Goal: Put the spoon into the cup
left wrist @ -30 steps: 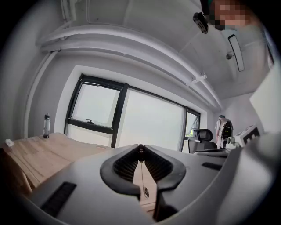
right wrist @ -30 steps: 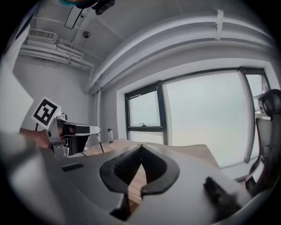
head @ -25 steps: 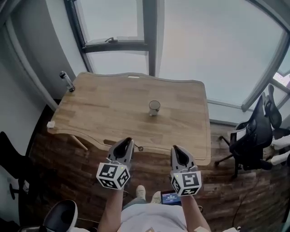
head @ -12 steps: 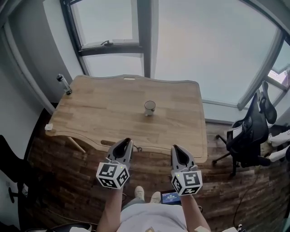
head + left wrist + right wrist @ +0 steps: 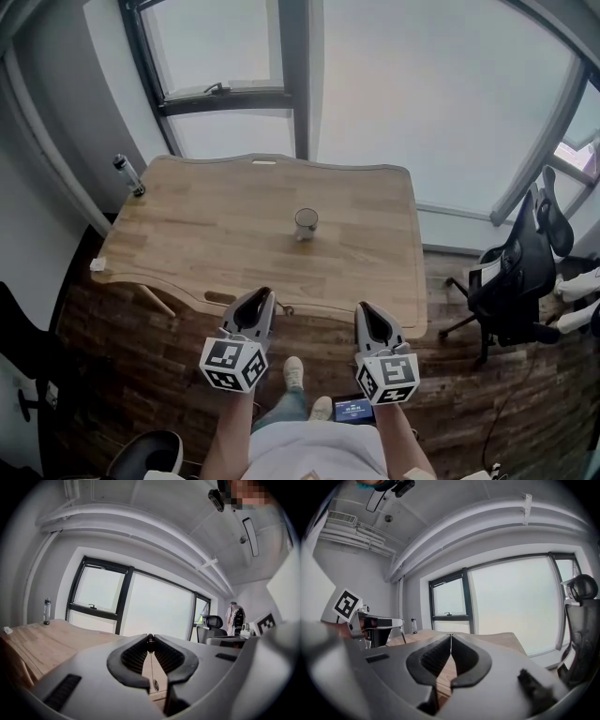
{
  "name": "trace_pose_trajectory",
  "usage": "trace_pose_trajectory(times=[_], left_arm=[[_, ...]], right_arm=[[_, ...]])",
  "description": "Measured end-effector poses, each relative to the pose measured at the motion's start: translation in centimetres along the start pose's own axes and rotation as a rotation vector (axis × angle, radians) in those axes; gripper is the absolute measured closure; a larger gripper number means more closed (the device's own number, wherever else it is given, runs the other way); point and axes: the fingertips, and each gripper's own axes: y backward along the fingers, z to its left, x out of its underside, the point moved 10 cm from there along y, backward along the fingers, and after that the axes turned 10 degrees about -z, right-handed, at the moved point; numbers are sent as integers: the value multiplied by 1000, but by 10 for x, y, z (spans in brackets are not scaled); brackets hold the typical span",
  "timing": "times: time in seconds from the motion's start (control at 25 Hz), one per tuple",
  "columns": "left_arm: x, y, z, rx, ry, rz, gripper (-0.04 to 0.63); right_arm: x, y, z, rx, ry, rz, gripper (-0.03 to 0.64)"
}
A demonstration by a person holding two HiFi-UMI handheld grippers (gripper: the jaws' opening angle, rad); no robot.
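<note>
The person is standing at the near edge of the wooden table, holding both grippers out at waist height. The left gripper is pinching the spoon by the very top of its thin handle. Its fingers are closed right down on it, and the spoon is hanging straight down between them with the bowl lowest. From the head view, the spoon's bowl is showing just beside that gripper's tip, over the table's near edge. The right gripper is level with the left one. Its fingers are pressed together with nothing between them.

The cup is standing upright near the middle of the table, well apart from the spoon and from both grippers. A clear bottle is standing at the far left corner, and a black office chair is sitting off to the right on the dark plank floor.

Compared with a second ago, the grippers are keeping the same pose and the same grip, and the spoon is dangling as it was. What is changing is the person's footing. One shoe is stepping forward towards the table, where before both shoes were side by side further back. The cup is also sitting a little more to the left in the head view than it was.
</note>
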Motion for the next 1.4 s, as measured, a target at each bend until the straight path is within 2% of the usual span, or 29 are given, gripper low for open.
trace_pose_trajectory(times=[0.24,0.72,1.2,1.4], left_arm=[[9,-36,18,14,12,15,543],[23,-163,83,53,50,53,543],[26,-260,152,82,88,82,543],[31,-291,170,118,101,101,543]], right_arm=[[11,-31,-12,12,-1,28,584],[22,-146,-66,103,24,69,586],[33,-248,-88,141,15,119,586],[40,-278,-93,170,7,133,586]])
